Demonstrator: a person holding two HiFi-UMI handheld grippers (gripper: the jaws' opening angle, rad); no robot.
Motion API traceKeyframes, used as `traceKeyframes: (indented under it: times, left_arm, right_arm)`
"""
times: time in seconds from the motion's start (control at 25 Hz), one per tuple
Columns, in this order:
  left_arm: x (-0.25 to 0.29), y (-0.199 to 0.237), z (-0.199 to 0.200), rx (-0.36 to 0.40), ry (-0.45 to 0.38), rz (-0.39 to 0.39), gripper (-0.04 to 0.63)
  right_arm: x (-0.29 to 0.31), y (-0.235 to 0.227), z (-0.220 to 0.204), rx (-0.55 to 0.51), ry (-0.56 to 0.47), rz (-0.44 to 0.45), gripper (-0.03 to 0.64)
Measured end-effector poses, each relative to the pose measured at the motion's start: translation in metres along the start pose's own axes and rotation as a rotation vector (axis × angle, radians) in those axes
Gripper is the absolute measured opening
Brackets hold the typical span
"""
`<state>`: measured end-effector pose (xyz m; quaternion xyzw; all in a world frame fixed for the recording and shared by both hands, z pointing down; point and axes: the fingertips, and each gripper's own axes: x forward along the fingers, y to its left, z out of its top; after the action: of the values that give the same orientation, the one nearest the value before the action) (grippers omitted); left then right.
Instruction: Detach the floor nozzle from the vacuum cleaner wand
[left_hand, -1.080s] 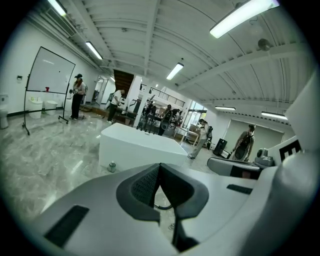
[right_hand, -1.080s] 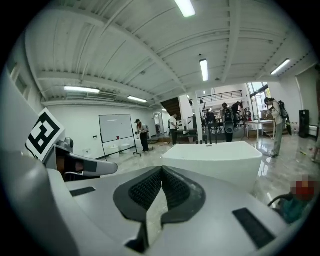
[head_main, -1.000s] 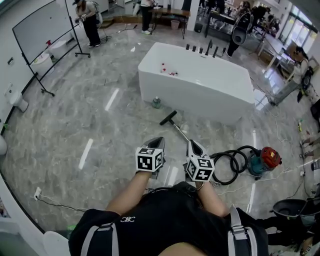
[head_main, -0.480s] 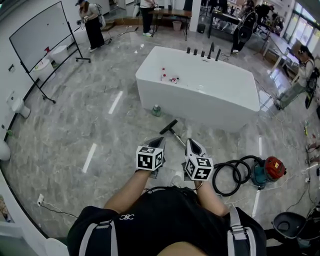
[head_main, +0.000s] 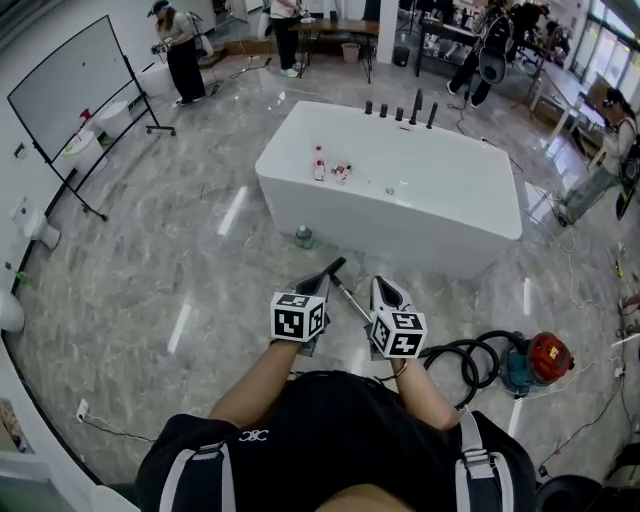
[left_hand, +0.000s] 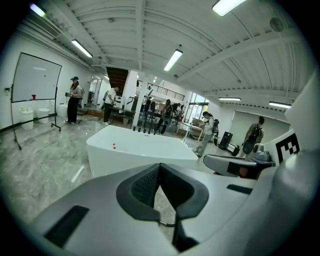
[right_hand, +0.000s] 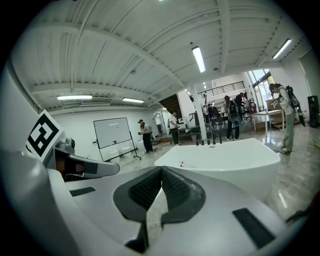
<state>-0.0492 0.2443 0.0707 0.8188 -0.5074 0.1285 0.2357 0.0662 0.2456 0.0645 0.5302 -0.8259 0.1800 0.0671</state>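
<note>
Both jaw pairs were pressed together with nothing between them: on the left gripper (left_hand: 160, 170) the dark pads met along one seam, and the right gripper (right_hand: 161, 172) showed the same. I held both out in front of me, side by side and slightly apart, well above the floor.

The floor nozzle (head_main: 332, 267) lay on the grey marble floor (head_main: 150, 260) just ahead of the jaw tips, a short black bar. The wand (head_main: 349, 296) ran back from it between my two grippers. As far as I could judge at that size, nozzle and wand were still joined. Further right, the black hose (head_main: 470, 357) coiled toward the red and teal vacuum cleaner (head_main: 535, 358). A white tub (head_main: 400, 190) stood just beyond the nozzle, with a green bottle (head_main: 303, 237) at its foot.

I judged that nothing of the task was done yet. Neither gripper touched the wand or the nozzle. Still ahead were lowering to them, gripping each part, and pulling them apart.
</note>
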Motion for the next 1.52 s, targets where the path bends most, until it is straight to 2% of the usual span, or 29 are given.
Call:
traceKeyframes:
  times: [0.48, 0.76, 1.0, 1.2, 1.36, 1.52]
  left_arm:
    - [0.07, 0.01, 0.028, 0.034, 0.034, -0.012, 0.008]
    - [0.145, 0.035, 0.062, 0.059, 0.051, -0.105, 0.008]
    - [0.209, 0.069, 0.114, 0.088, 0.057, -0.168, 0.008]
    - [0.252, 0.12, 0.153, 0.106, 0.084, -0.213, 0.008]
    - [0.275, 0.153, 0.157, 0.107, 0.134, -0.251, 0.007]
    - [0.317, 0.172, 0.158, 0.126, 0.166, -0.282, 0.008]
  right_arm:
    - [0.051, -0.052, 0.001, 0.034, 0.054, -0.021, 0.012]
    - [0.112, -0.081, 0.017, 0.027, 0.062, -0.091, 0.012]
    - [0.177, -0.111, 0.045, 0.034, 0.068, -0.168, 0.012]
    - [0.242, -0.112, 0.066, 0.062, 0.073, -0.215, 0.012]
    - [0.273, -0.106, 0.057, 0.087, 0.111, -0.258, 0.012]
    - [0.308, -0.129, 0.051, 0.091, 0.126, -0.291, 0.012]
